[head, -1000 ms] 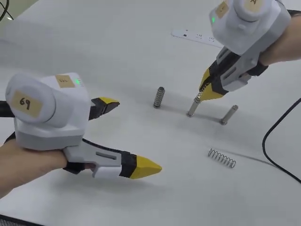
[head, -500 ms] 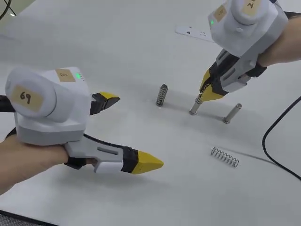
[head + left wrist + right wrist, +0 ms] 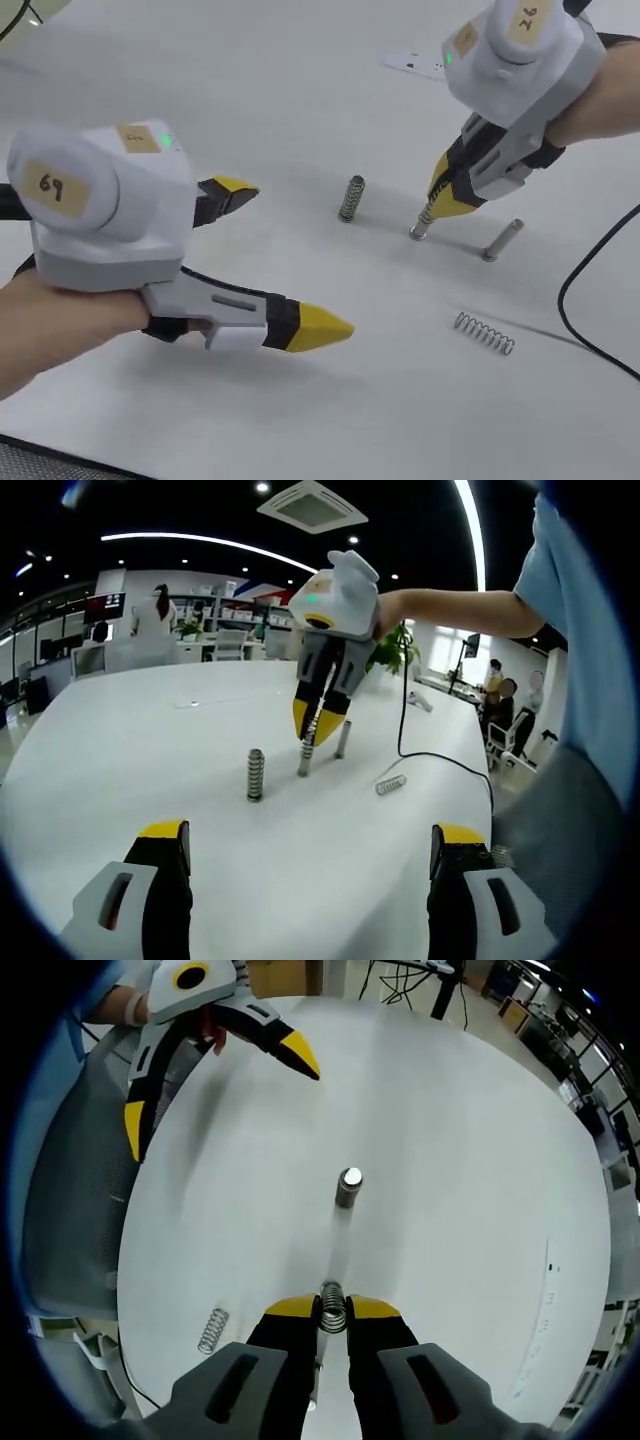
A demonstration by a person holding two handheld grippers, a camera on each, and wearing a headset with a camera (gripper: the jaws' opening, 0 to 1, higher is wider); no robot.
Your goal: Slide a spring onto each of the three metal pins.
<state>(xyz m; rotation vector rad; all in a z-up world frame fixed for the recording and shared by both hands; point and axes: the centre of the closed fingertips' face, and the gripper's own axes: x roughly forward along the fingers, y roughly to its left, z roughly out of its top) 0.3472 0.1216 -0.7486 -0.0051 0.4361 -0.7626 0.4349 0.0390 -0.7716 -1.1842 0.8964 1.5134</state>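
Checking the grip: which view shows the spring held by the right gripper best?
Right gripper view: the spring sits end-on, pinched in the right gripper. Head view shows it sideways at the middle pin, half hidden by the jaws. Left gripper view: small, distant.

"69": left gripper (image 3: 288, 258); "26": right gripper (image 3: 443, 197)

I'm looking over a broad white table (image 3: 120, 740), matte, with a rounded far edge. Past that edge lies an open-plan office: desks, shelves (image 3: 215, 618) and a leafy plant (image 3: 392, 652). The ceiling is dark and crossed by long curved light strips (image 3: 200, 541), with a square air vent (image 3: 312, 505) between them. A black cable (image 3: 560, 295) loops near the table's right edge, and a white power strip (image 3: 415, 63) lies toward the far edge.
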